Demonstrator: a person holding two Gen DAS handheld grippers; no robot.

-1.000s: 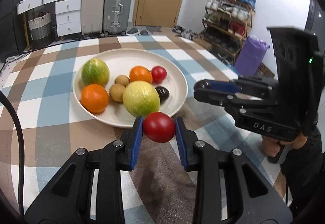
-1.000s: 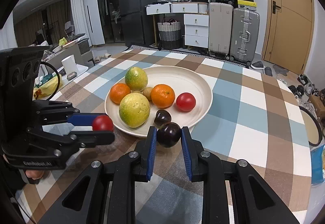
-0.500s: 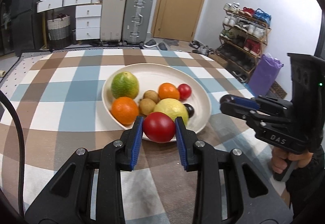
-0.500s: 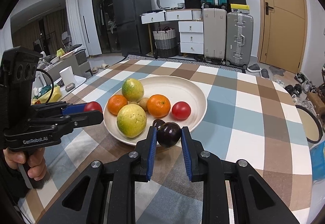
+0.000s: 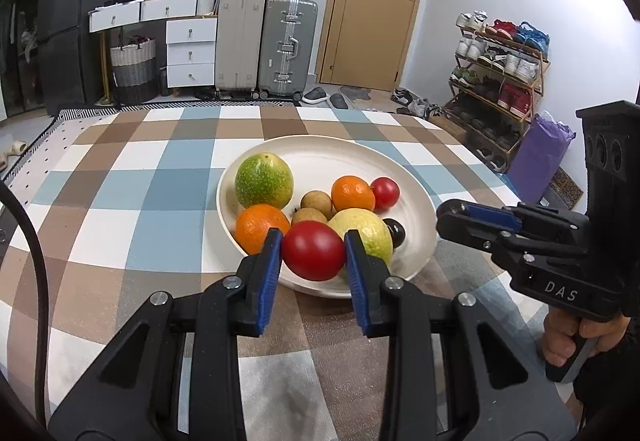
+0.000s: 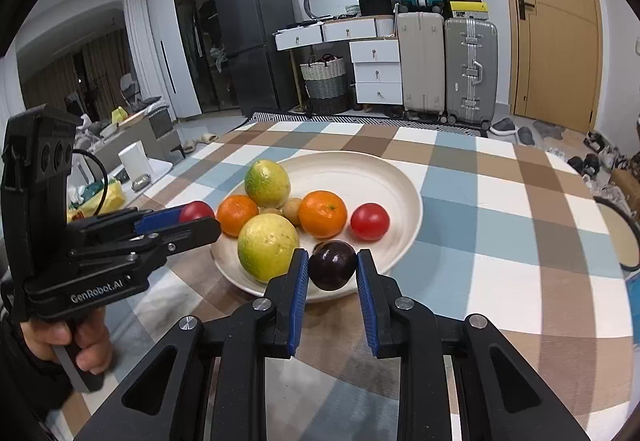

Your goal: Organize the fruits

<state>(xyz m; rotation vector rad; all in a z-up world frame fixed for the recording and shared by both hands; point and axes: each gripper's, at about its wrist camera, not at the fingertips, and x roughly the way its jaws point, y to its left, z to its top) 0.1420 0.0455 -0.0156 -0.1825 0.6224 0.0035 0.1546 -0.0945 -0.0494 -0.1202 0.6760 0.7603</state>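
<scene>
A cream plate on the checked table holds two oranges, two large green-yellow fruits, small brown fruits and a red tomato. My left gripper is shut on another red tomato just above the plate's near rim. In the right wrist view this gripper is at the plate's left side. My right gripper is shut on a dark plum over the near rim. In the left wrist view it stands right of the plate, its plum hidden.
A small dark fruit lies at the plate's right edge. The checked tablecloth stretches left of and beyond the plate. Suitcases, white drawers and a shoe rack stand across the room. A person's hand grips each handle.
The left wrist view has swung, so the plate now sits straight ahead instead of to the left. The right wrist view has tilted up slightly. Both grippers still hold their fruits.
</scene>
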